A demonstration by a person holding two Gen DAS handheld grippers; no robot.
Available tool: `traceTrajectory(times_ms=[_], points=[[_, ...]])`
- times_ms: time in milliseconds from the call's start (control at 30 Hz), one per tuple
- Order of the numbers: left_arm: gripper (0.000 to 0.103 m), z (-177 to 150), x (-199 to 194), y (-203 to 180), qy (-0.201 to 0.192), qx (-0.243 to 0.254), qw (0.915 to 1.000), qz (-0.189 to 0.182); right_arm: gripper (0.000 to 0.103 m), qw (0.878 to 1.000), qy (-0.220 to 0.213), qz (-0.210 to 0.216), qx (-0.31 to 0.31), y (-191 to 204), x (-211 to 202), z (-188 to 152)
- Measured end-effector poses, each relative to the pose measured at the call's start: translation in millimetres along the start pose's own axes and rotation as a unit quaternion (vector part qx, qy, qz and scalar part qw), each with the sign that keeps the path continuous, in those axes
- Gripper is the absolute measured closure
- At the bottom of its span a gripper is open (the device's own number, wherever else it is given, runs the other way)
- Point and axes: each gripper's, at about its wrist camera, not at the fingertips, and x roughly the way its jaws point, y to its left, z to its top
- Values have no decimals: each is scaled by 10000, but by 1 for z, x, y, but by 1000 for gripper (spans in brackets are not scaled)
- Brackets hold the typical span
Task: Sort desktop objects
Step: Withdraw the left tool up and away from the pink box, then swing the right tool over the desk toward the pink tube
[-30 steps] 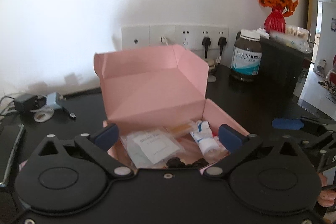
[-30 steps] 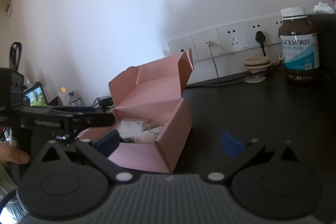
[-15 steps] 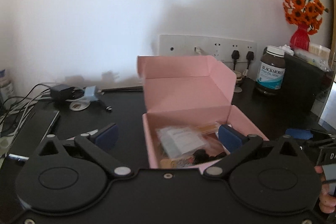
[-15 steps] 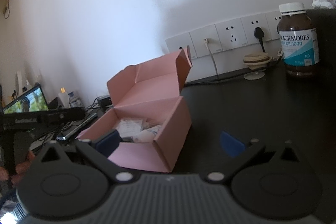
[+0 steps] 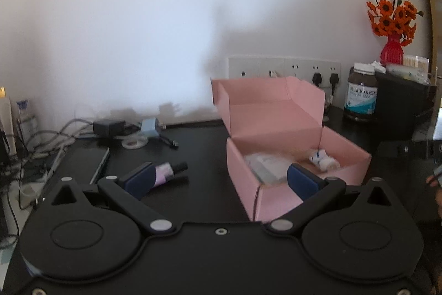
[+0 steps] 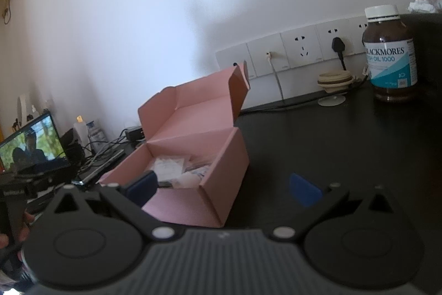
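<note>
So both grippers, the left gripper (image 5: 221, 180) and the right gripper (image 6: 223, 185), hang over the black desk (image 5: 199, 145) with their blue-padded fingers spread wide and nothing between them. Just past the left one's fingers lies one small pink-and-black tube thing (image 5: 168, 170), half hidden behind a pad, and beside it sits one pink cardboard box (image 5: 279, 192) with its lid flipped up, holding a clear packet and a white roll, the rest too blurry to count. Further back there's one brown fish oil bottle (image 6: 390, 54), a row of white wall sockets (image 6: 287, 53) and one red vase of orange flowers (image 5: 391, 26).
</note>
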Motion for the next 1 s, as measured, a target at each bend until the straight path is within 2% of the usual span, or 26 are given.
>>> traceTrajectory(times_ms=[100, 233, 433, 567, 800, 1000], points=[[0, -9, -3, 4, 113, 411, 9990, -133, 1, 10000, -2, -26, -76, 3, 0, -1], [0, -19, -4, 11, 237, 555, 9980, -204, 1, 9997, 5, -46, -238, 8, 0, -2], [0, -24, -3, 26, 145, 423, 9978, -488, 1, 9987, 65, -14, -501, 15, 2, -2], [0, -25, -6, 26, -11, 588, 9975, -390, 1, 9983, 128, -22, -572, 17, 3, -3], [0, -25, -9, 29, -129, 473, 9975, -515, 1, 9972, 306, 13, -676, 20, 7, -4], [0, -25, -13, 29, -249, 419, 9977, -481, 1, 9947, 228, 63, -1000, 31, 4, -4]])
